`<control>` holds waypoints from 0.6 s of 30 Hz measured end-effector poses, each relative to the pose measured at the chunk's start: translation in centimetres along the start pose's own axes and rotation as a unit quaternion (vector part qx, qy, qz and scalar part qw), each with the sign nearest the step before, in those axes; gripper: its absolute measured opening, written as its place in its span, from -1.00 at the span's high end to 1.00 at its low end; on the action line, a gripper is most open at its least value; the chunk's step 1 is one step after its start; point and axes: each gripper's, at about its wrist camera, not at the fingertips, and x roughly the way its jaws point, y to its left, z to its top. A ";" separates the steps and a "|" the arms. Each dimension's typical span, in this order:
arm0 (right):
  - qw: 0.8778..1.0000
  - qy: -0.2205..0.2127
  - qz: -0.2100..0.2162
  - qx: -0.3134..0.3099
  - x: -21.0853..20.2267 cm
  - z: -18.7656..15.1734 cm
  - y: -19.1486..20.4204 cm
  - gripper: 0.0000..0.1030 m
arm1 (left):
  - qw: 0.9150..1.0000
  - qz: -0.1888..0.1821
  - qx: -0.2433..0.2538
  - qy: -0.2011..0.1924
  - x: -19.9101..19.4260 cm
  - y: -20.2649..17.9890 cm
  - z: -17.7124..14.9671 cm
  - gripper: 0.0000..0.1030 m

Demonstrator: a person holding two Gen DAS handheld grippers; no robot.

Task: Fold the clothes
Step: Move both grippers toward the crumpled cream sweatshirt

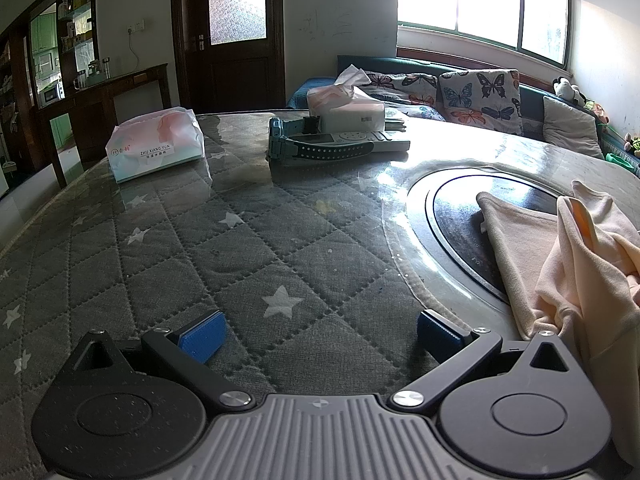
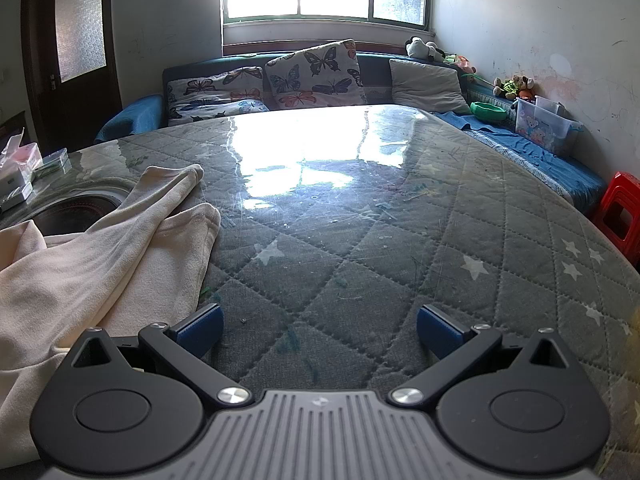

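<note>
A: Left wrist view: my left tool hangs spread wide, nothing in it; the cream garment lies to its right, running away across the surface.

B: My right tool is released too; the garment lies left, between us. Both look equally near.

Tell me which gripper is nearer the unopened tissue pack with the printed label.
Left. The left gripper hangs over the quilted cover with the tissue pack ahead to its left. The right gripper is beyond the cream garment; its view shows no pack.
</note>
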 end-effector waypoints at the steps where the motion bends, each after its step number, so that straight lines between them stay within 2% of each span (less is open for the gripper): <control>1: 1.000 0.000 0.000 0.000 0.0 0.0 0.0 -1.00 | 1.000 0.000 0.000 0.000 0.0 0.0 0.0 -1.00; 18: 1.000 0.001 -0.002 -0.001 0.3 -0.1 0.6 -1.00 | 1.000 0.000 0.001 0.001 0.3 0.0 -0.1 -1.00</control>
